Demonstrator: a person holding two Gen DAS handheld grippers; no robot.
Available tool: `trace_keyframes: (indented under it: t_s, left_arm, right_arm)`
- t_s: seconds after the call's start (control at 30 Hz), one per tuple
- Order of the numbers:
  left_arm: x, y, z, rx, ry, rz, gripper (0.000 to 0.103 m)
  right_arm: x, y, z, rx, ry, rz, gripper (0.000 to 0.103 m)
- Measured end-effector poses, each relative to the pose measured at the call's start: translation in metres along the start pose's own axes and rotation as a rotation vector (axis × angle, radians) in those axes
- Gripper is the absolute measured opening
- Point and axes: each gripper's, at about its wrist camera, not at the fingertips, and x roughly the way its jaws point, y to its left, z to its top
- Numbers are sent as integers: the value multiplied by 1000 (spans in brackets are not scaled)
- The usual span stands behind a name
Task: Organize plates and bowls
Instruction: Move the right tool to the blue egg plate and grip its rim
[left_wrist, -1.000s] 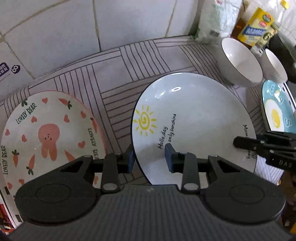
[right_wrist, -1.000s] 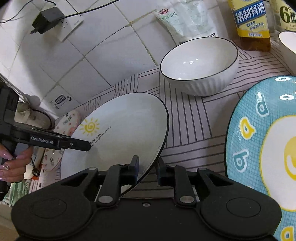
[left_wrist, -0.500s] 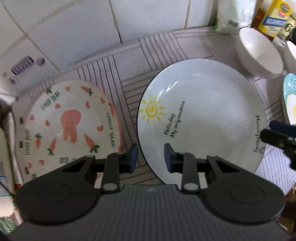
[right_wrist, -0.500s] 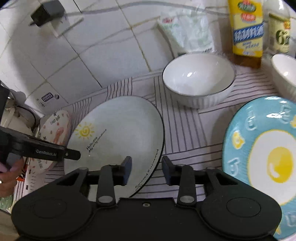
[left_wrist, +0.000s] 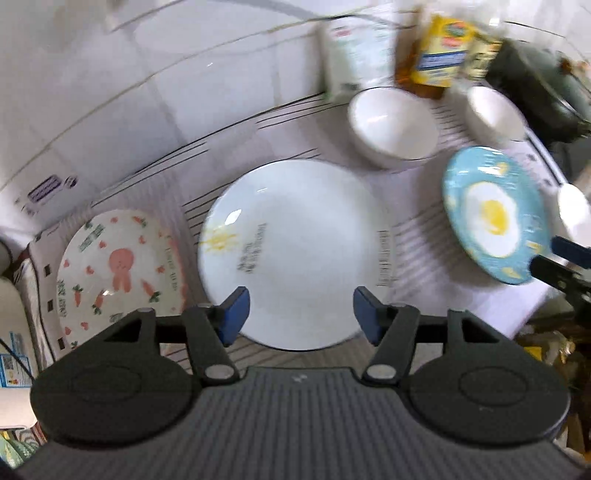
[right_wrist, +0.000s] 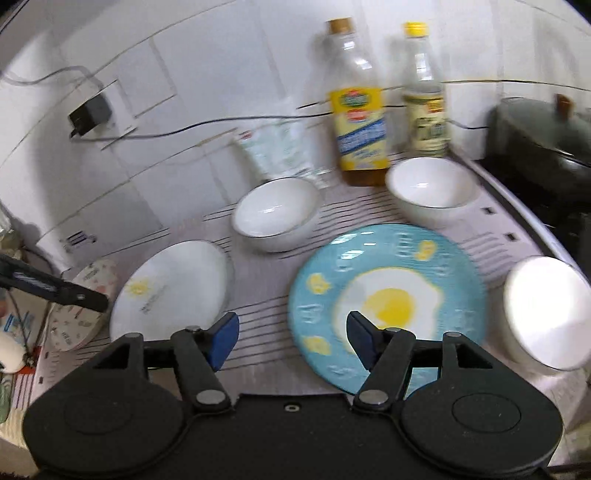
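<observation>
The white sun plate (left_wrist: 295, 254) lies flat on the striped mat (left_wrist: 417, 236), between the rabbit plate (left_wrist: 118, 269) and the blue egg plate (left_wrist: 491, 214). My left gripper (left_wrist: 300, 310) hovers above the sun plate's near edge, jaws opening, nothing pressed between the pads. My right gripper (right_wrist: 292, 338) hangs over the gap between the sun plate (right_wrist: 173, 288) and the egg plate (right_wrist: 388, 295), jaws also opening and empty. Three white bowls (right_wrist: 275, 214) (right_wrist: 430, 192) (right_wrist: 546, 314) stand around the egg plate. The picture is motion-blurred.
Two bottles (right_wrist: 358, 107) (right_wrist: 424, 92) and a white bag (right_wrist: 280, 151) stand against the tiled wall behind the bowls. A dark lidded pot (right_wrist: 543, 140) sits at the far right. A charger (right_wrist: 90, 114) and its cable hang on the wall at left.
Both grippers let go of the sun plate's rim, spread their jaws wider and rose back from it. The plate rests flat on the mat and more of the counter shows.
</observation>
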Motion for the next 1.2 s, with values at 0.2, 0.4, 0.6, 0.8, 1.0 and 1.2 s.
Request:
trace_keyframes:
  t_s: [0.2,0.4,0.6,0.8,1.0,1.2]
  left_arm:
    - [-20,-51,7,84,-46,-34,74]
    - [-19,-95,21,48,-40,-38,78]
    - [-2,-132,30,83,-51,-47,87]
    - [44,-156,35,114,-32,-116,91]
    - [96,-160,39,111,3,-128,89]
    - [129,-149,49,16,37,-165,86]
  right_arm:
    - [-39,-24,-1,-5,-73,-31,72]
    - [-58,-52,-6,-19,-100,-48,72]
    - [-51,-75,-20,-25,-108,11,72]
    - [-2,-108,-43,45,-79,159,72]
    - [33,-120,-53,126,-99,94,72]
    - [42,-123,-47,175,-100,18,57]
